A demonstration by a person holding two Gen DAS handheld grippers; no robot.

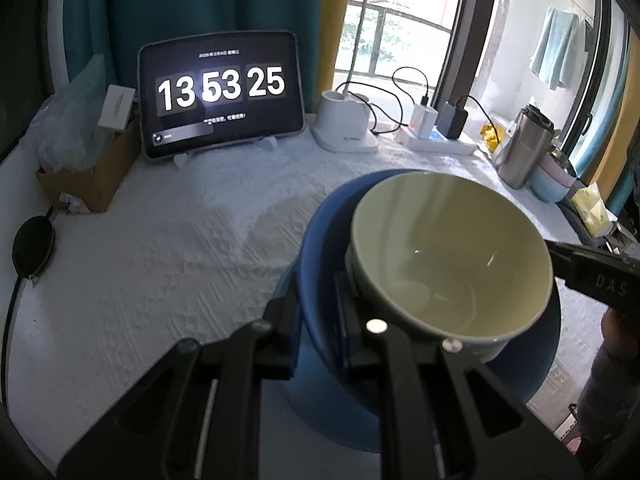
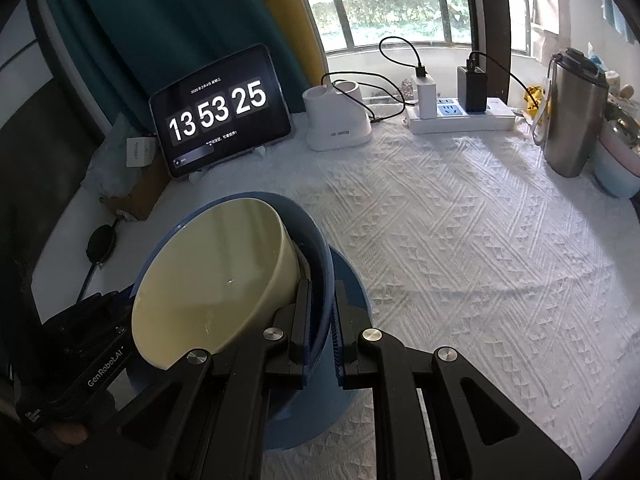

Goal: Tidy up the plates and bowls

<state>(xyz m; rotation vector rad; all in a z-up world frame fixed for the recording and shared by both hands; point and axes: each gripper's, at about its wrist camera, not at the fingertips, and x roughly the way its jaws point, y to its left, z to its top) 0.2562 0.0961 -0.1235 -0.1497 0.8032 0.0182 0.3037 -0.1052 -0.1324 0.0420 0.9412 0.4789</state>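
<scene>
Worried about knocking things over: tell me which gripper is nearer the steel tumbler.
Right. The right gripper clamps the blue bowl's rim on the tumbler's side; the left gripper clamps the opposite rim, farther away.

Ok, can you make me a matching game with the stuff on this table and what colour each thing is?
Things:
1. inner bowl
2. outer bowl
3. tumbler
4. tablecloth

Colours:
a. silver
b. white
c. pale yellow
d. blue

Pairs: 1-c, 2-d, 3-a, 4-b
</scene>
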